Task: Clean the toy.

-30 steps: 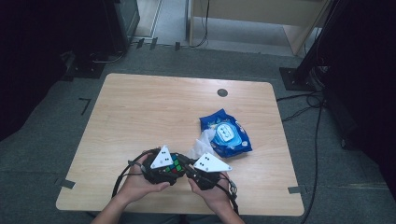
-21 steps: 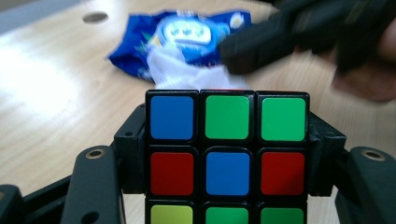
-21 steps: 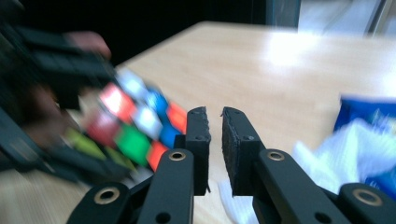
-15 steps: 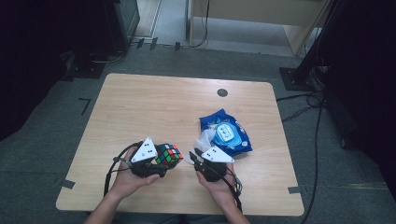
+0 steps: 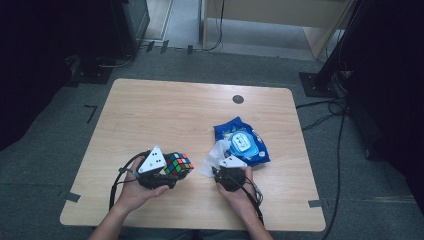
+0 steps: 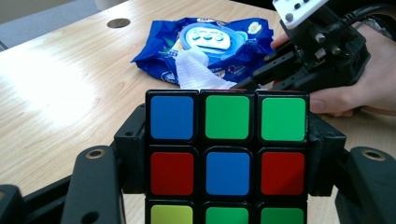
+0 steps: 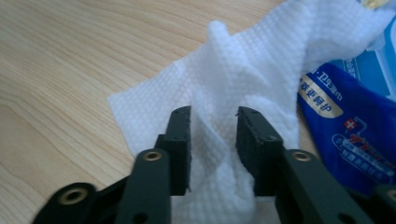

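Cube [image 5: 178, 164] cleaning seems to be the work in hand: we hold the colourful puzzle cube in our left gripper [image 5: 172, 172] above the near left part of the table [image 5: 165, 115], and our right gripper [image 5: 214, 169] is down at the white wipe [image 5: 214, 157] that trails out of the blue wipe packet [image 5: 242, 142] just to the right.

To do this step well, we judge that we should take a thick fold of the wipe rather than a single edge, close fully on it, and lift gently so the sheet comes free without dragging the packet along. We should keep the cube steady and level meanwhile.

Our left jaws are pressed against the cube's two sides, pinching it firmly, as the left gripper view shows. Our right jaws have just been closing and stand part open astride a raised ridge of the wipe; in the right gripper view a gap remains beside the pads [image 7: 180, 140], so the wipe is not yet clamped.
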